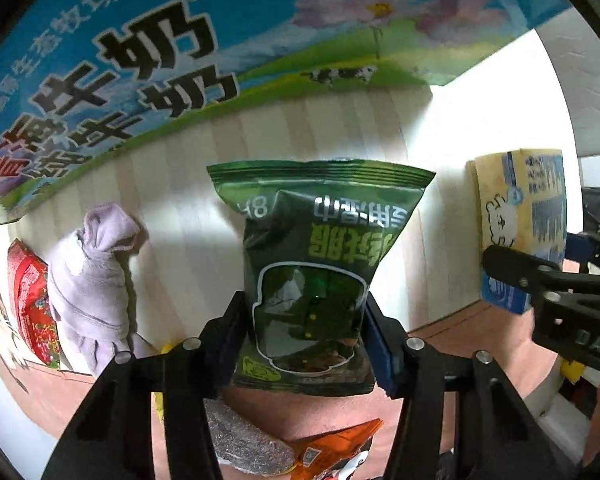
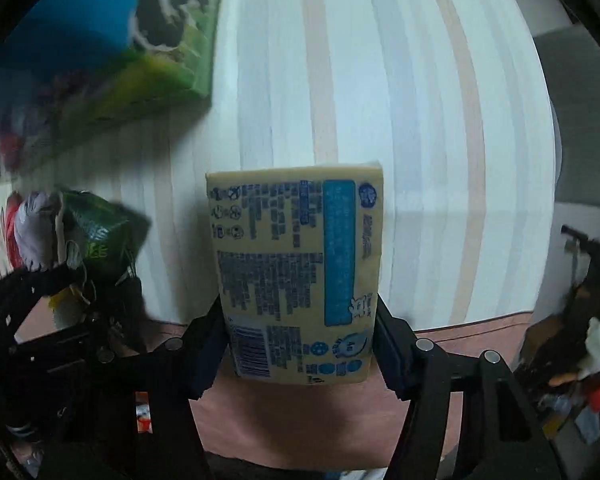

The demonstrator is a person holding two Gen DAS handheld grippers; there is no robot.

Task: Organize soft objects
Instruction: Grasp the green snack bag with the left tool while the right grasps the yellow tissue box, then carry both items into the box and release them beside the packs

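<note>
We have the green snack bag (image 1: 312,264) clamped in our left claw (image 1: 306,344): the blue pads press its lower sides, and the bag stands up between the fingers with its crimped top edge away from the camera, over the pale striped surface (image 1: 188,216). Our right claw (image 2: 300,344) grips the yellow tissue pack (image 2: 296,276) the same way, pads against both long sides of its lower half, the printed blue panel facing the camera.

From the left wrist view the tissue pack shows at the right edge, with a finger of the right claw across its lower part. From the right wrist view the green bag and left claw appear at the left, blurred.

Left of the green bag a lilac plush toy (image 1: 96,284) lies on the striped surface, with a red packet (image 1: 32,300) just beside it on its far side. Beyond them a large milk carton box (image 1: 148,64), blue and green with a cow and flowers, sits along the surface's far side.

Below the left claw, near the camera, a grey speckled item (image 1: 248,444) and an orange packet (image 1: 336,448) rest on a reddish-brown area (image 1: 472,344); what the grey item is we cannot tell.
</note>
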